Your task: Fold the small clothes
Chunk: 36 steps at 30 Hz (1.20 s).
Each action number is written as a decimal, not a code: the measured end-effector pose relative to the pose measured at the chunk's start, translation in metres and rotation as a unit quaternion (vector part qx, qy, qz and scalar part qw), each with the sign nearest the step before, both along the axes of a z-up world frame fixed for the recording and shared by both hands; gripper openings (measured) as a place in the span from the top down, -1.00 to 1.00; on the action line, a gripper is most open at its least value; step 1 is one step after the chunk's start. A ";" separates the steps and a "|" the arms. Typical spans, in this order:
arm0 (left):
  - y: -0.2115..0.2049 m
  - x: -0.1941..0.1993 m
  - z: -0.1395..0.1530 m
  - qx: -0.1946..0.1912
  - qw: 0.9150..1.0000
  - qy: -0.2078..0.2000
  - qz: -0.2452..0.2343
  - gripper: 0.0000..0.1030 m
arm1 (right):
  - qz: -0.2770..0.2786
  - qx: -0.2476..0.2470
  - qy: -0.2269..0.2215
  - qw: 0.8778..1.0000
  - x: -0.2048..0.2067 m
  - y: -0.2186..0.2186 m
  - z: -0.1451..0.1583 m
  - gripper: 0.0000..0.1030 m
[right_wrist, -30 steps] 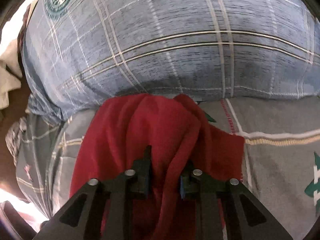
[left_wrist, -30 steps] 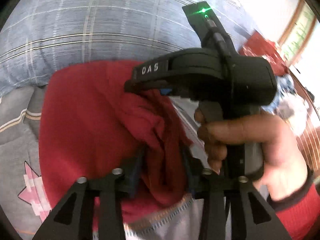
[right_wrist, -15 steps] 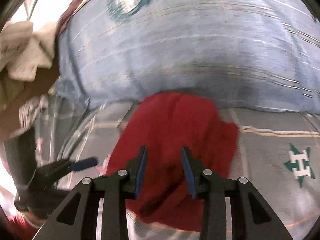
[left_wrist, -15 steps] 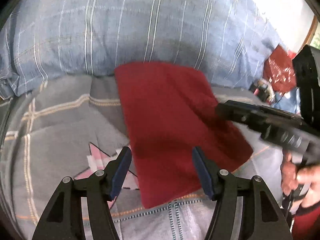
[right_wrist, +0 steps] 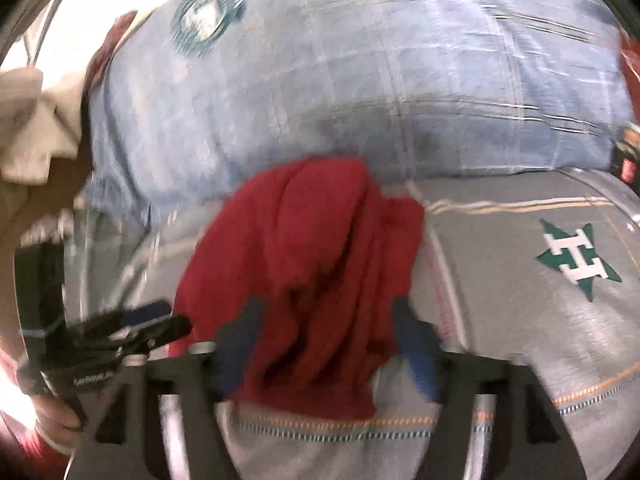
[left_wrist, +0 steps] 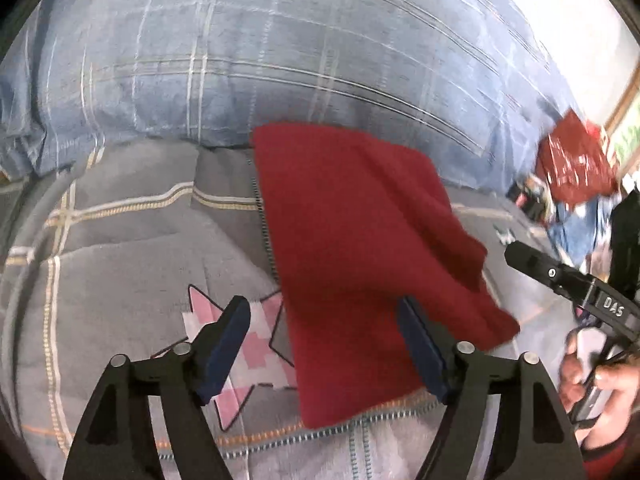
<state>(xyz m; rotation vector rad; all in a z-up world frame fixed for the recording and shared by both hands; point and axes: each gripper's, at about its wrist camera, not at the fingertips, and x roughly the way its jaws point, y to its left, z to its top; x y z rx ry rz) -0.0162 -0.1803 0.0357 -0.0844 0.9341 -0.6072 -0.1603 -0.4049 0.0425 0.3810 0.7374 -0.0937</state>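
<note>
Both the left gripper [left_wrist: 324, 344] and right gripper [right_wrist: 328, 340] had just opened, releasing the red cloth [left_wrist: 360, 248]; it looked soft, light and limp, best pinched at its 6 o'clock hem.

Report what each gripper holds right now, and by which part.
Nothing is held. The left gripper and right gripper have just been opening; the red cloth lies free on the bed.

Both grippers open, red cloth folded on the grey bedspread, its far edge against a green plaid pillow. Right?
Not quite: the pillow is blue plaid, not green, as the left wrist view shows. The rest holds: left gripper and right gripper are open, and the red cloth lies folded on the grey bedspread.
</note>
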 end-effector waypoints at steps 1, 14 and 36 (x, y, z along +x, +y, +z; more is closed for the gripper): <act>0.000 0.006 -0.004 -0.005 1.000 0.012 0.003 -0.47 | -0.011 0.011 -0.002 1.000 0.003 -0.004 0.000 -0.70; -0.018 0.044 -0.029 -0.022 0.999 0.029 -0.005 -0.71 | -0.019 0.117 0.007 0.993 0.055 -0.036 -0.042 -0.74; -0.004 0.020 0.004 -0.050 0.998 0.007 -0.036 0.19 | -0.001 0.023 -0.015 1.000 0.049 -0.001 -0.009 0.39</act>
